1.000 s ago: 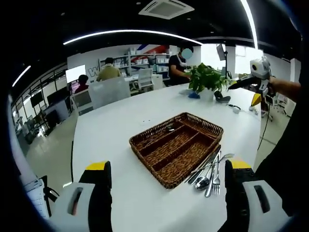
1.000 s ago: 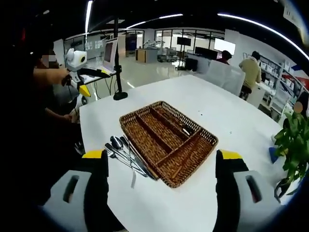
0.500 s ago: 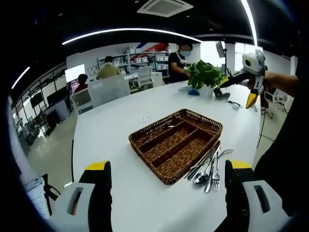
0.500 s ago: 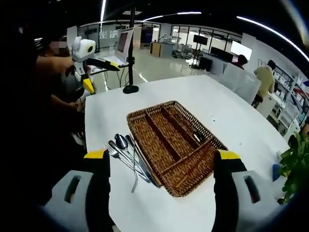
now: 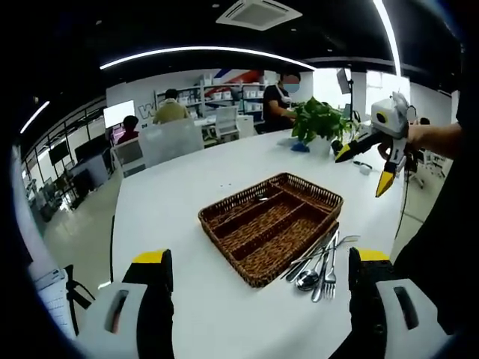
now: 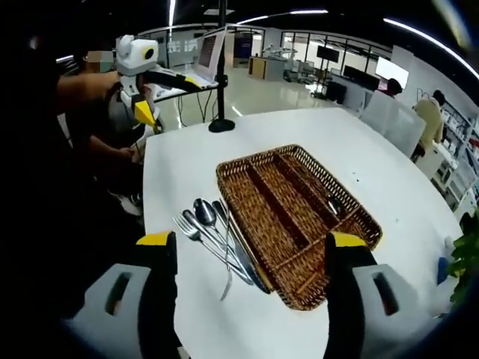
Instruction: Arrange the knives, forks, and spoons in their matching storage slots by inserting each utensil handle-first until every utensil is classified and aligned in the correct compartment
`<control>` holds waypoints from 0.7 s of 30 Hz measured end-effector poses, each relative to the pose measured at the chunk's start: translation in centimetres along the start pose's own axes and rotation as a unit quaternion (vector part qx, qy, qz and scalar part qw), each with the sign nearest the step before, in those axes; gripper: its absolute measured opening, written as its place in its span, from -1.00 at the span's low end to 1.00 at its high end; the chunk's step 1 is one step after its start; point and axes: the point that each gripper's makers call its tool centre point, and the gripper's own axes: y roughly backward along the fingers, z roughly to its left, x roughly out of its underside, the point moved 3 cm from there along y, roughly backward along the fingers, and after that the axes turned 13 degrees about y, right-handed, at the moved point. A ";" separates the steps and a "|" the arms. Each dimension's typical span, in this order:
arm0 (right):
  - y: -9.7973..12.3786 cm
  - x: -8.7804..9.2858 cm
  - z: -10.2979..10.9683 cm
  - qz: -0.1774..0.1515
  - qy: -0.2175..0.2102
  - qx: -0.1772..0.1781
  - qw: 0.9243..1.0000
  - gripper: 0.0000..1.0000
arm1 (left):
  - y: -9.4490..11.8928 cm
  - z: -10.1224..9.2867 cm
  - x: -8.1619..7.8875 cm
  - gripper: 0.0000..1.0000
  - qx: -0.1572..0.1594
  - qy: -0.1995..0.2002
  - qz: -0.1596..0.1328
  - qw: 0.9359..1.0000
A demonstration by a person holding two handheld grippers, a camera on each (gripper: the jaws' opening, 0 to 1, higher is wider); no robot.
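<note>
the utensils [image 6: 221, 243] lie bunched on the table [image 6: 194, 161] just beside the wicker tray [image 6: 296, 213], long axes along its side. the right gripper [image 6: 251, 273] hovers nearer, spread and empty; the left gripper [image 5: 258, 280] likewise.

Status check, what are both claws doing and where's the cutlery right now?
Left claw and right claw open, both empty. Cutlery pile loose on the table beside the wicker tray. Approach looks unobstructed.

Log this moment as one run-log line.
stage: pre-grasp | left gripper: open, empty | right gripper: open, empty, above utensil pile | pile: on table beside wicker tray | sorted: none visible
</note>
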 end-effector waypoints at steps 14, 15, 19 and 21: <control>-3.2 1.2 1.9 0.003 0.005 -0.044 0.999 0.19 | 0.7 -0.2 0.5 0.99 -0.006 0.006 0.000 1.000; -3.4 1.3 2.0 0.005 0.006 -0.046 0.999 0.17 | 0.7 -0.1 0.6 0.99 -0.006 0.005 0.001 1.000; -4.5 1.7 2.6 0.015 0.008 -0.056 0.998 0.14 | 0.9 0.0 0.7 0.99 -0.006 0.005 0.001 1.000; -4.9 1.8 2.8 0.015 0.004 -0.063 0.998 0.14 | 1.0 0.1 0.8 0.99 -0.007 0.004 0.001 1.000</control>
